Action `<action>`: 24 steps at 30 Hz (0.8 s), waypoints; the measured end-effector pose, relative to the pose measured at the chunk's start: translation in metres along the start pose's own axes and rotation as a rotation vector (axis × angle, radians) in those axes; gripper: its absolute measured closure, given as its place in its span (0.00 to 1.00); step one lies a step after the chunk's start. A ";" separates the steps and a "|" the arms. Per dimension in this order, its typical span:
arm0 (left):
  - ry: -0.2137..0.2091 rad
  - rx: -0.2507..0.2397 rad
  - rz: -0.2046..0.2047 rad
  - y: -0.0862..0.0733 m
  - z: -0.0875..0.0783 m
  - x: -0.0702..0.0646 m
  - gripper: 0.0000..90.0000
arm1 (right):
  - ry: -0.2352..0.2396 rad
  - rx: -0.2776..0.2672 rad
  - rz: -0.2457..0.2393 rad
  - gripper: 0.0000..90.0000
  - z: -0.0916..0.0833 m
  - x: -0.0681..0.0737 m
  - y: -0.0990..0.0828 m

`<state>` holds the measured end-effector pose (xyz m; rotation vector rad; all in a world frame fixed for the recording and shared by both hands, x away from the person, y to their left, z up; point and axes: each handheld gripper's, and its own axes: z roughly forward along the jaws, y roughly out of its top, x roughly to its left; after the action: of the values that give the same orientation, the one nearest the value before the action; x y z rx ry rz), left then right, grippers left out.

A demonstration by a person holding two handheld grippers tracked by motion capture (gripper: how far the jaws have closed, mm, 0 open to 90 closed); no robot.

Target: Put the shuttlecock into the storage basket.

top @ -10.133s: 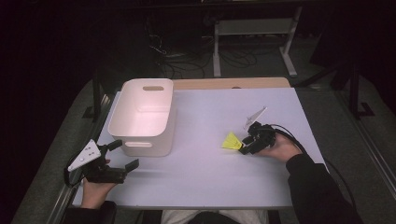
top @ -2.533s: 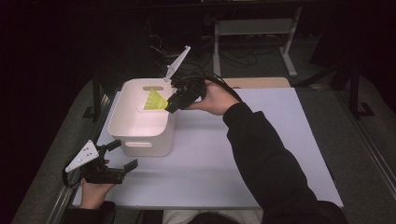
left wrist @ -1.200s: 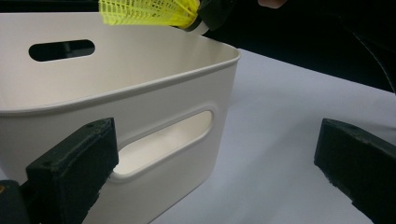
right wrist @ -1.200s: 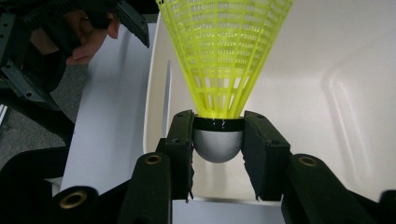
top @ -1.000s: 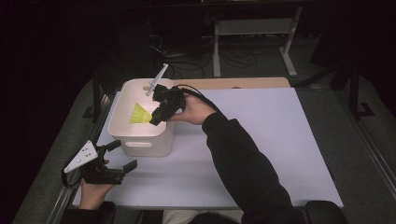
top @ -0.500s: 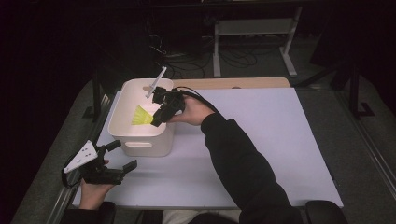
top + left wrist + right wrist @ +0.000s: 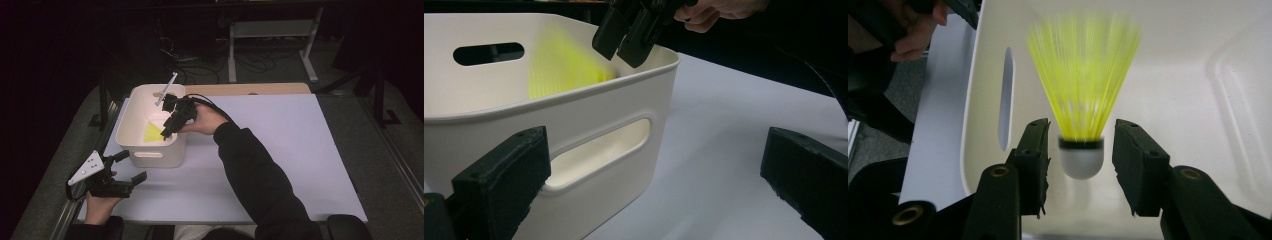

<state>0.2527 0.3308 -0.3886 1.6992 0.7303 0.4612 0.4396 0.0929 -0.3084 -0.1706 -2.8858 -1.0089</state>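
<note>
A yellow shuttlecock (image 7: pixel 1083 100) with a white cork tip hangs blurred between the jaws of my right gripper (image 7: pixel 1081 131), inside the white bin (image 7: pixel 983 75). The jaws have just been opening, and a gap shows on each side of the cork. From above, the right gripper (image 7: pixel 167 131) reaches down into the bin (image 7: pixel 135 107) with the shuttlecock (image 7: pixel 152 132) at its tips. My left gripper (image 7: pixel 132 165) is held open and empty at the table's front left, facing the bin's near wall (image 7: pixel 574 115); past it show the shuttlecock (image 7: pixel 559 65) and the right gripper (image 7: pixel 624 42).
The bin stands at the left of the white table top (image 7: pixel 280 150). A wooden strip (image 7: pixel 250 89) runs along the far edge. Beyond it are cables and a metal stand (image 7: pixel 270 30) in the dark. The person's right sleeve (image 7: pixel 255 175) crosses the table's middle.
The right gripper's jaws have parted from the shuttlecock, which sits slightly lower in the bin than half a second ago. The left gripper has stayed put.
</note>
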 end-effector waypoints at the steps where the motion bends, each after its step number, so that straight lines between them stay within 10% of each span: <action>1: -0.001 0.001 0.001 0.000 0.000 0.000 0.00 | -0.001 0.000 0.003 0.58 0.000 0.000 0.000; 24: 0.004 0.005 -0.002 0.000 0.001 0.000 0.00 | -0.082 -0.079 0.053 0.25 -0.033 0.005 -0.012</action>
<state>0.2530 0.3304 -0.3891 1.7029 0.7367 0.4619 0.4342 0.0635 -0.2890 -0.2990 -2.8981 -1.1322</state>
